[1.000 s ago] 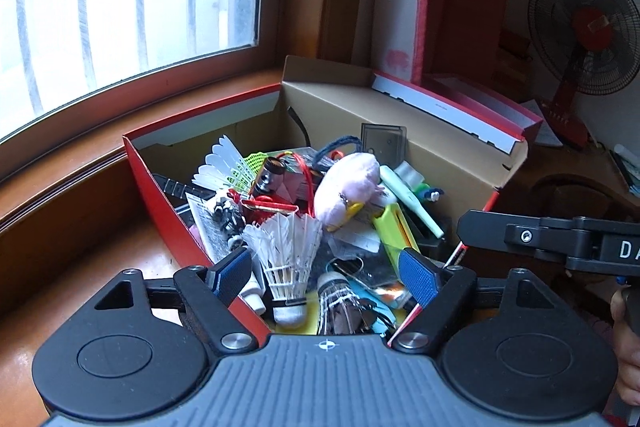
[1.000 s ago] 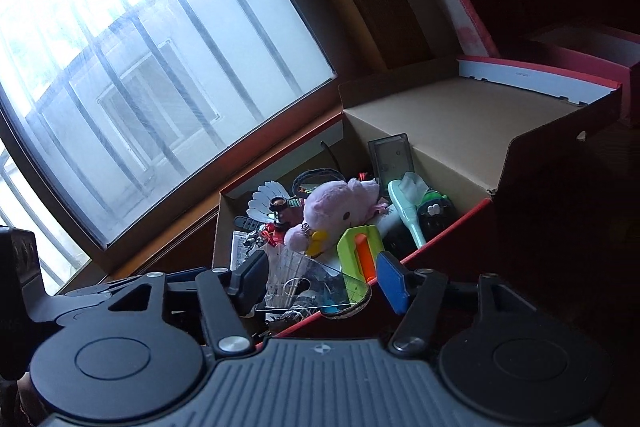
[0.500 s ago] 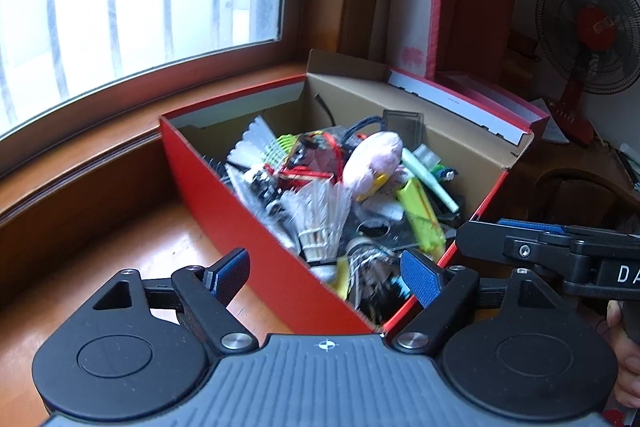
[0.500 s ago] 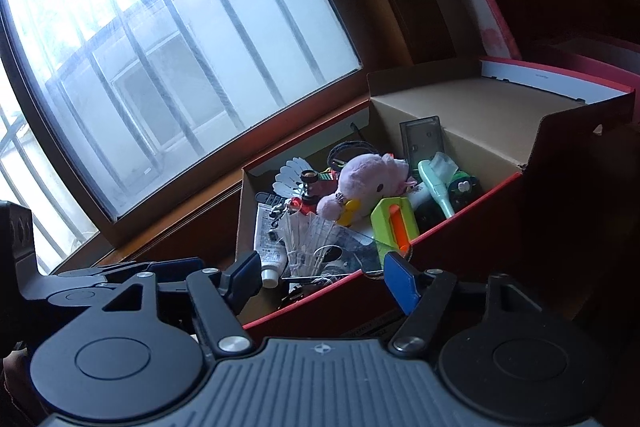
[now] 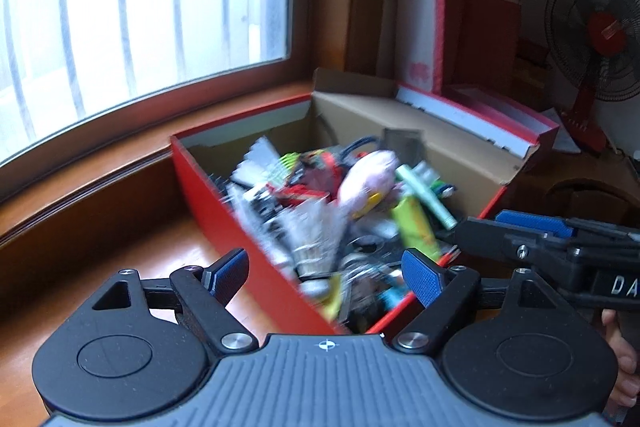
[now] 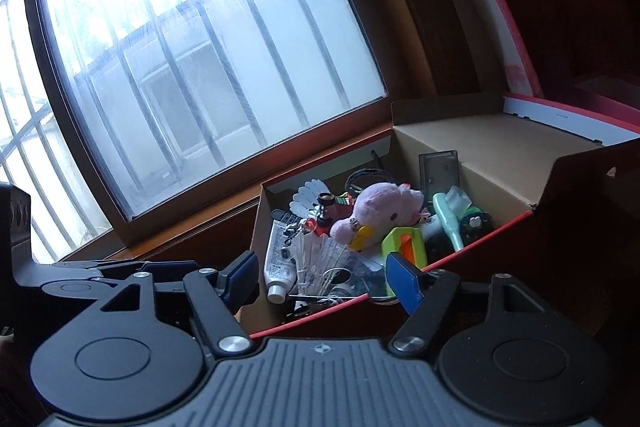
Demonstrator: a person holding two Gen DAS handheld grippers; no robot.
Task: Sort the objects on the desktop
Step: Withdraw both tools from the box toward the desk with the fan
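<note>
Left tool (image 5: 325, 273) released, blue pads spread wide, nothing between them; it hangs above the near corner of a red cardboard box (image 5: 224, 211) that sits on a wooden bench (image 5: 120, 255) under a barred window (image 5: 140, 7); left view blurred over the box contents. Right tool (image 6: 324, 277) likewise released, fingers apart and empty, held short of the box's near red rim; from the left view the right tool shows at the far right edge with a hand (image 5: 622, 359) on its grip.

Box open, lid flap standing behind; packed with loose items: pink plush toy (image 6: 384, 209) near the centre; white shuttlecock (image 6: 320, 255) just in front of it; a second shuttlecock (image 6: 310, 197) toward the back-left corner; white tube (image 6: 280, 263) lying along the left wall; lime-green and orange gadget (image 6: 404, 243) touching the plush; pale green handle (image 6: 448, 223) to its right; dark rectangular case (image 6: 438, 171) leaning on the back wall.

Red standing fan (image 5: 600, 39) well apart, far right.
</note>
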